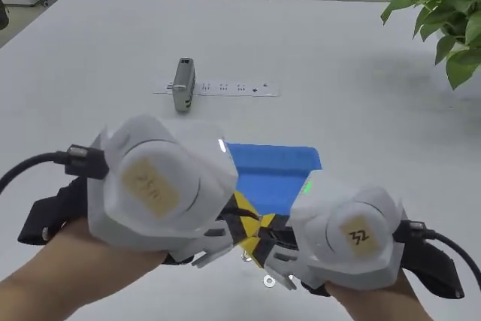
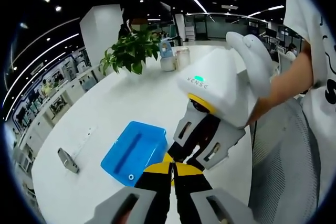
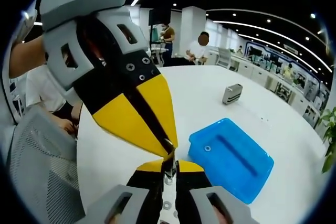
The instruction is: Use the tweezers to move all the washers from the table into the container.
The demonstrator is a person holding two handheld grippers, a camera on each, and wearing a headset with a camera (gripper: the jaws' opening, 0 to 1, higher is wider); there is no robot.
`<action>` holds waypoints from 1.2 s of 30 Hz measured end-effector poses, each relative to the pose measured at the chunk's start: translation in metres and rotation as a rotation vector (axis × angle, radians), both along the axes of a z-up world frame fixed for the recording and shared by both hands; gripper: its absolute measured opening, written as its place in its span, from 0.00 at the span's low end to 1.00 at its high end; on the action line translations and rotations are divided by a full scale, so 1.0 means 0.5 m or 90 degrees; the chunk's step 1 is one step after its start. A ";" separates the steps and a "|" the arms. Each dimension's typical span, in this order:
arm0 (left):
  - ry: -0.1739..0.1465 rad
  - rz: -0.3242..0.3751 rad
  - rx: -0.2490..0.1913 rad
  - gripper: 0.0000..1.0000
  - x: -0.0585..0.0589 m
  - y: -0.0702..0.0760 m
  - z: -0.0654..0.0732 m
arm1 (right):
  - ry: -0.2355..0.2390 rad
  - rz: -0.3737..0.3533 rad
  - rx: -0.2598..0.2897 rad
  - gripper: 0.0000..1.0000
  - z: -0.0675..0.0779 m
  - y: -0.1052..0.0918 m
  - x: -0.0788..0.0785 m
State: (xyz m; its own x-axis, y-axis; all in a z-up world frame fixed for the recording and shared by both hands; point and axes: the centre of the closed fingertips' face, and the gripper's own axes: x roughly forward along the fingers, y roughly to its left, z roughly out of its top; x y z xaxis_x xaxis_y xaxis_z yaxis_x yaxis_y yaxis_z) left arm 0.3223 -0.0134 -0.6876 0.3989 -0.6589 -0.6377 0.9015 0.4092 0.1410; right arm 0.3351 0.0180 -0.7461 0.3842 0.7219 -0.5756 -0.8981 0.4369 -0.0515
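Round label (image 1: 359, 236) on right gripper (image 1: 261, 242) — "32".

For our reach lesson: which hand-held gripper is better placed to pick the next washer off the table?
Probably the right hand-held gripper: its jaws pinch what look like the tweezers, with a washer lying just ahead of them. The left hand-held gripper is shut.

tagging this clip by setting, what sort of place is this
Probably an open-plan office: a large white table, a grey mesh office chair and a leafy green potted plant.
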 end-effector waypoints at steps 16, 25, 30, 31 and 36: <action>0.010 0.178 -0.125 0.19 0.040 0.058 0.024 | -0.028 0.016 0.015 0.03 0.052 0.003 0.032; 0.004 0.273 -0.151 0.44 -0.001 0.126 -0.006 | -0.046 0.015 0.044 0.03 0.088 0.013 0.079; 0.012 0.307 -0.142 0.51 -0.027 0.147 -0.028 | -0.060 0.010 0.049 0.03 0.097 0.018 0.113; 0.011 0.315 -0.148 0.52 -0.033 0.149 -0.029 | -0.060 0.007 0.050 0.03 0.097 0.018 0.122; 0.013 0.343 -0.145 0.55 -0.058 0.159 -0.044 | -0.051 0.000 0.053 0.03 0.080 0.022 0.147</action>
State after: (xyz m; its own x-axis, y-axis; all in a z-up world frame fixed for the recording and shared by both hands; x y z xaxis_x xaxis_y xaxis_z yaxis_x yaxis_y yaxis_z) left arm 0.2934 0.0663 -0.7096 0.7050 -0.4880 -0.5147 0.5597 0.8285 -0.0189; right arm 0.4084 0.0291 -0.7061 0.4262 0.7661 -0.4810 -0.8927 0.4422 -0.0868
